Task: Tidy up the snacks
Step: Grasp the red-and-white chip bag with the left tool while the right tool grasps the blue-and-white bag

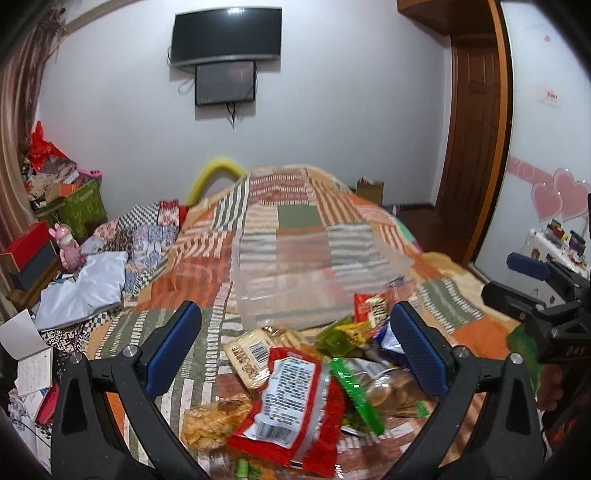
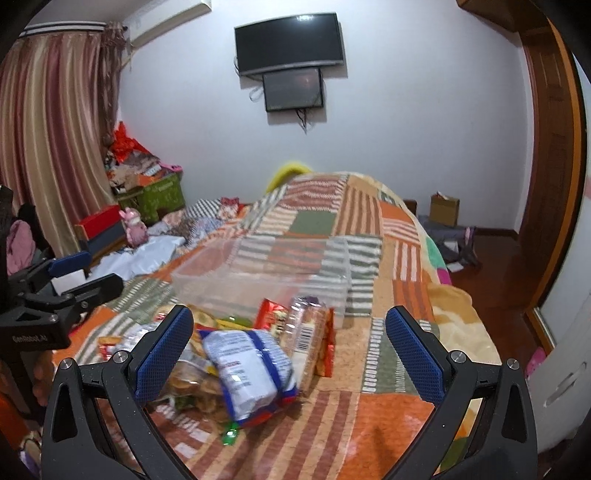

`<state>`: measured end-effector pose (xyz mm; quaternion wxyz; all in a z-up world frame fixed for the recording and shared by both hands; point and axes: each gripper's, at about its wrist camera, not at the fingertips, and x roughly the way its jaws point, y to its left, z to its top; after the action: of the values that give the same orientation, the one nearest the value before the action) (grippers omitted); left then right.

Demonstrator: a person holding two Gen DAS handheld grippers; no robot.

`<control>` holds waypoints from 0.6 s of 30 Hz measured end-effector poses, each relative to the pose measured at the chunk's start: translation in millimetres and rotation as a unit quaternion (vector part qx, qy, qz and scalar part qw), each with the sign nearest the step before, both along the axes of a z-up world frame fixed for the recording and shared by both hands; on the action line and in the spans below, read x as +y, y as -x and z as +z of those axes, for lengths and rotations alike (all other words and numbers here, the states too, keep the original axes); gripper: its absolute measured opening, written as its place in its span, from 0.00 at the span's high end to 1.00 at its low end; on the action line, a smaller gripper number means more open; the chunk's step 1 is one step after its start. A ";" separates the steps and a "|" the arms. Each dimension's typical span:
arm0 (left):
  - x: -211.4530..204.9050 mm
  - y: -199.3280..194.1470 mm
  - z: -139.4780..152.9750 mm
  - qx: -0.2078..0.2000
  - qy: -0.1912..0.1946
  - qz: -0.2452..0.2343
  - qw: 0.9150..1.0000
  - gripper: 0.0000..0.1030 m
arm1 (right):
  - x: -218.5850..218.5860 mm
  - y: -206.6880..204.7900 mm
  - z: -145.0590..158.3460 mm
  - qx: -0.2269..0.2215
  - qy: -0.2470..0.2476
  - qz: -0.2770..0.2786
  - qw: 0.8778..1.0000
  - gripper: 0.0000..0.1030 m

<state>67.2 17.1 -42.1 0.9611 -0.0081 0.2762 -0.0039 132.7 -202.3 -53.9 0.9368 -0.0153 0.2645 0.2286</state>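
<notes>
**Bedroom quilt, snacks heaped short of the bin**

Patchwork quilt [image 1: 295, 218] filled both views. I had the left gripper [image 1: 295, 347] spread wide and holding nothing, low over the snack heap, its pads either side of a red packet [image 1: 291, 402]. My right gripper [image 2: 290, 349] was likewise agape and bare, with a white-and-blue bag [image 2: 247, 373] between its pads and a clear-wrapped biscuit pack [image 2: 310, 336] just behind it. Beyond the heap, touching its far edge, stood the clear bin [image 1: 314, 273], with no packet visibly inside. I judged sorting had barely begun: the next move called for closing on one packet and lifting it over the near wall. Overlapping wrappers might drag neighbours along. Bedside clutter [image 1: 62, 195] and the wall screen [image 1: 227, 35] stood well apart.
</notes>
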 end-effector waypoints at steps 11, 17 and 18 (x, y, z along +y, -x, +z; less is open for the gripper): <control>31.6 -56.7 -36.0 0.101 0.014 0.003 0.995 0.14 | -1.9 -42.5 -29.7 0.078 0.007 0.010 0.997 0.21; 35.0 -54.1 -50.0 0.131 0.027 -0.003 0.991 0.16 | 6.7 -33.8 -35.3 0.089 -0.004 0.040 0.995 0.22; 32.4 -50.9 -51.7 0.133 0.025 -0.008 0.991 0.16 | 8.8 -31.2 -35.0 0.090 -0.004 0.046 0.995 0.22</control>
<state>118.1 49.5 -93.9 0.9153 -0.0303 0.4012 -0.0174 163.9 -193.5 -88.9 0.8977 -0.0032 0.3458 0.2731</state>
